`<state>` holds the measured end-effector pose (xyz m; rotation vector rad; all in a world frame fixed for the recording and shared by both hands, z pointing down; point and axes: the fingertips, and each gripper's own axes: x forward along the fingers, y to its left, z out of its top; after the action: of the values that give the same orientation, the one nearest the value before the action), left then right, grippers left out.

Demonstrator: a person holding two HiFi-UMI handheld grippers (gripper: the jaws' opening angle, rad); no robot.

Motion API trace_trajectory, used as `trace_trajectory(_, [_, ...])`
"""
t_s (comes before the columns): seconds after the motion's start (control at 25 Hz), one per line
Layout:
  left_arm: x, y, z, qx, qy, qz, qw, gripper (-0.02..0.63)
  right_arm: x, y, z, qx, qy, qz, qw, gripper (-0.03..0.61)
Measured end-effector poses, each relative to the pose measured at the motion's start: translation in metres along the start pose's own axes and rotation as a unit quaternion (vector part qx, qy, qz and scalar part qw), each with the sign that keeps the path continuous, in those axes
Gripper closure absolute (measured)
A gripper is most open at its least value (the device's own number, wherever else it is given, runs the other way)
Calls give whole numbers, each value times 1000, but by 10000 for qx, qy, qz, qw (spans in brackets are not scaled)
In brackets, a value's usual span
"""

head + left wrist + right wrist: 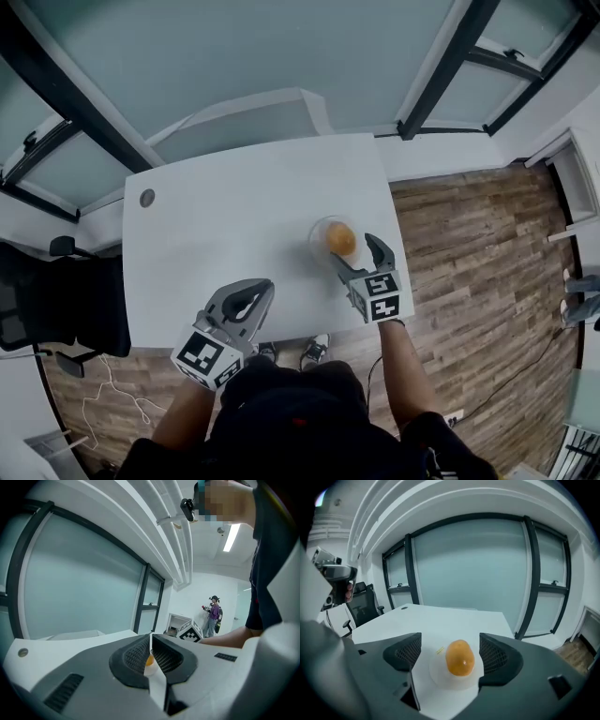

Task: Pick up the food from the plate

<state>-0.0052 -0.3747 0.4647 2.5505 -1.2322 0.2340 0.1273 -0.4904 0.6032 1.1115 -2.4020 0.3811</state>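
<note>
An orange, egg-shaped piece of food (340,240) lies on a small clear plate (319,232) near the right edge of the white table (234,216). My right gripper (354,248) stands open around it from the near side. In the right gripper view the food (460,657) rests on the plate (436,671) between the two pads (407,651), with a gap on each side. My left gripper (265,286) hovers over the table's front edge, left of the plate, with nothing in it. Its jaws are pressed together in the left gripper view (151,641).
A black office chair (56,309) stands left of the table. A round cable grommet (147,198) sits in the table's far left corner. Wood floor (469,281) lies just right of the plate's side. A person (214,616) stands far back in the room.
</note>
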Motion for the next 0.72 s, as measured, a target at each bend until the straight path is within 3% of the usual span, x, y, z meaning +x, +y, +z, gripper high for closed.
trace_trajectory(0.32, [-7, 21, -14, -305, 190, 270, 9990, 580, 73, -20, -46, -371, 1002, 201, 9941, 197])
trace_trajectory(0.56, [-18, 40, -25, -476, 296, 485, 9972, 580, 99, -17, -73, -571, 1402, 346, 9879, 190])
trace_trajectory(0.72, [-19, 46, -28, -499, 321, 518, 9969, 580, 103, -23, -81, -822, 1514, 177, 9849, 193])
